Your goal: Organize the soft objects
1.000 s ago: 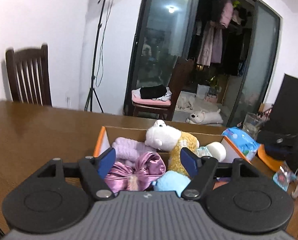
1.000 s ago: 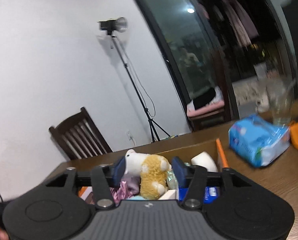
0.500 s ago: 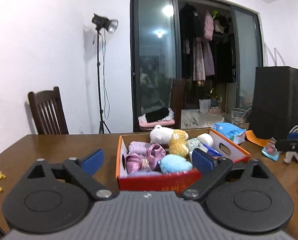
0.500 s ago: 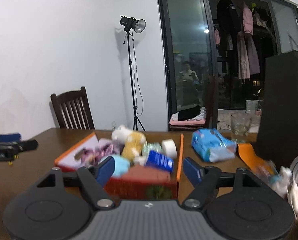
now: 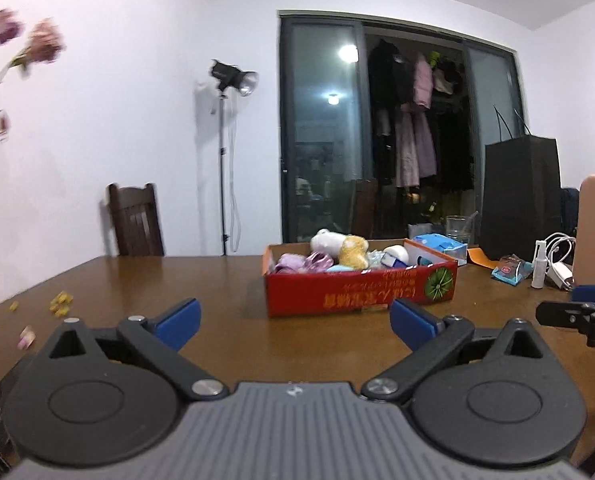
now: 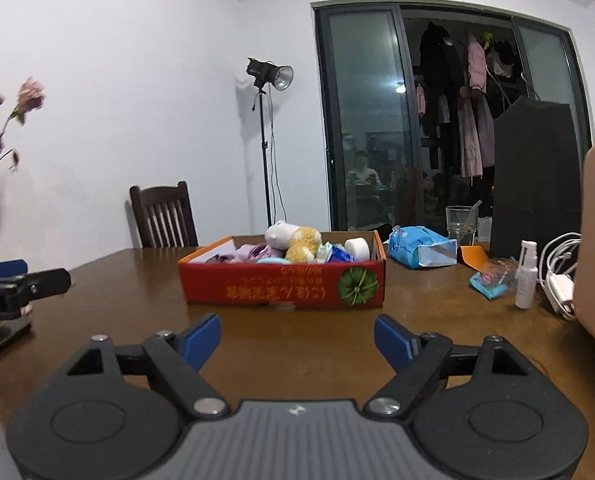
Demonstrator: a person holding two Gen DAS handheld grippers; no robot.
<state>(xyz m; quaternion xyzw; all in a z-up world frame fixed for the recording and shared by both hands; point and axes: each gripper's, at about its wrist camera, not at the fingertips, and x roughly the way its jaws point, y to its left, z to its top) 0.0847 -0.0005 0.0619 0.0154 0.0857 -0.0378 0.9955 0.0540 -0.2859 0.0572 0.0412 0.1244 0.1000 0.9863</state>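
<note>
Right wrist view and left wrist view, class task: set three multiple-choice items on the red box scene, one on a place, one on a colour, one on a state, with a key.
1. The blue tissue pack lies
A. inside the red box
B. on the table right of the red box
C. on the chair

2. The pads of the right gripper are
A. blue
B. yellow
C. white

3. The left gripper is
A. shut on a toy
B. shut with nothing held
C. open, nothing between its fingers

Key: B, the pack rests on the table beside the red box; A, both pads show blue; C, bare table shows between the opening jaws.
</note>
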